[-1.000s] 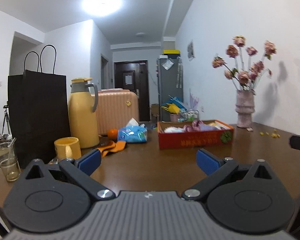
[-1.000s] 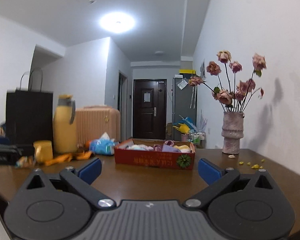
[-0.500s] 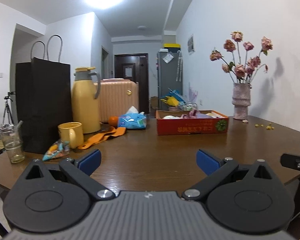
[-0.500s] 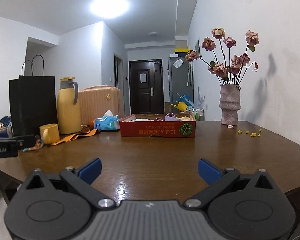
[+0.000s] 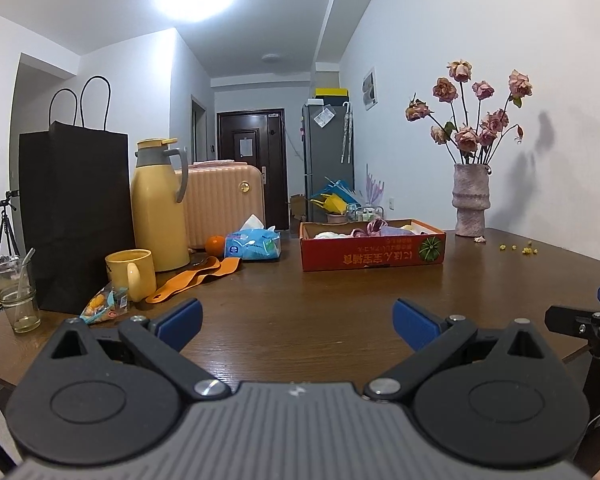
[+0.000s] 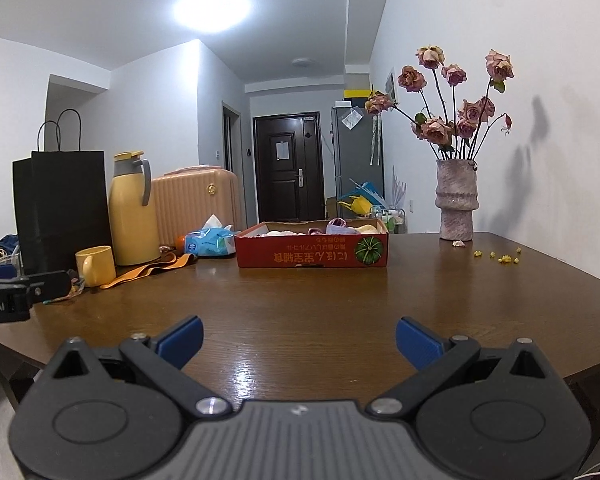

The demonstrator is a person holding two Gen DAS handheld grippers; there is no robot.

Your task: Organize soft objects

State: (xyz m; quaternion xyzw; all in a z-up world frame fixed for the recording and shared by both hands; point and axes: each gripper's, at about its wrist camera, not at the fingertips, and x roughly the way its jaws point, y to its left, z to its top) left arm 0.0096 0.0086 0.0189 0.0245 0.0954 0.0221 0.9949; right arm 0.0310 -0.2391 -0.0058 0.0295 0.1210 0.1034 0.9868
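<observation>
Soft objects (image 6: pixel 332 227) in red box (image 6: pixel 312 254) | inverted print, seemingly Chinese | "bot.AI" left gripper (image 6: pixel 4 296)

Your left gripper (image 5: pixel 296 322) and right gripper (image 6: pixel 299 340) look alike: black linkage arms, blue fingertip pads, silver screws. Each has a grey ribbed body.

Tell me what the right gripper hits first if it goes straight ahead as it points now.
Likely the red cardboard box: the open right gripper points across bare table toward it, though depth is uncertain.
</observation>
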